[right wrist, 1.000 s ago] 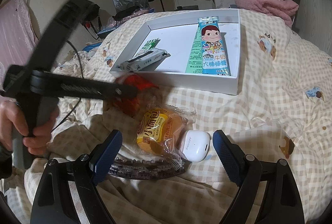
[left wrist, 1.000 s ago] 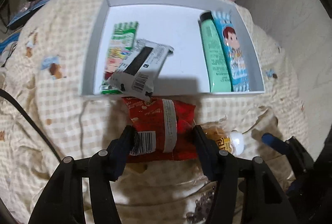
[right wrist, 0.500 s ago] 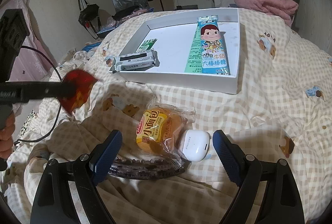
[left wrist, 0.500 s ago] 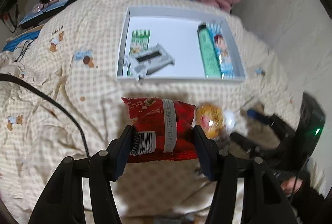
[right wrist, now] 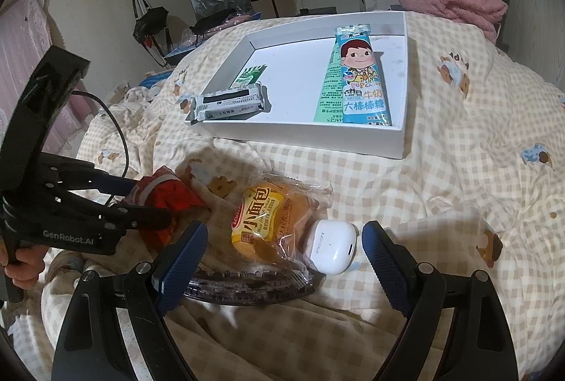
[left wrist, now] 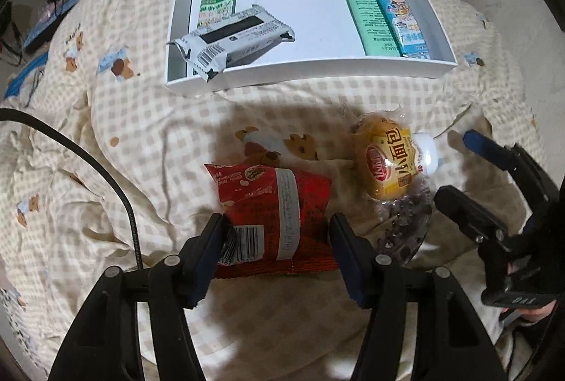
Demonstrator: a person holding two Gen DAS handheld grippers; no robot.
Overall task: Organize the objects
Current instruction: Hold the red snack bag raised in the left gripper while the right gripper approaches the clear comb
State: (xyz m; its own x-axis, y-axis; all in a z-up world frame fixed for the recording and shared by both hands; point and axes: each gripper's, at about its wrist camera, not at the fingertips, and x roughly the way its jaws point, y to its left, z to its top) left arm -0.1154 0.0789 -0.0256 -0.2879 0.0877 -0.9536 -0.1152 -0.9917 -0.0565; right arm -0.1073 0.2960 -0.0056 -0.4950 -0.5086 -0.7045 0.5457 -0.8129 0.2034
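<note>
Compared with half a second earlier, the left gripper [left wrist: 275, 250] has come back down low over the bedspread [left wrist: 148, 140], with the red snack packet [left wrist: 272, 215] clamped between its jaws near the bed's front edge. The packet now sits well short of the white tray [left wrist: 317, 71], just left of the yellow bun packet [left wrist: 388, 165]. In the right wrist view the packet [right wrist: 166, 200] appears crumpled in the left gripper's [right wrist: 155, 204] hold, close above or touching the cloth; which of the two cannot be told. This suggests the packet has not yet been delivered, and a further carry toward the tray is required. The right gripper [right wrist: 282, 257] hovers with jaws wide apart, holding nothing, with the bun packet [right wrist: 272, 222] and the white earbud case [right wrist: 332, 246] lying between them. A dark beaded item [right wrist: 247, 289] lies under the bun. Inside the tray, a grey-white bar wrapper [left wrist: 233, 41] overhangs the front left corner, resting on a green sachet [left wrist: 215, 6]; a green tube [left wrist: 367, 13] and blue candy pack [left wrist: 395, 6] lie along the right wall.
</note>
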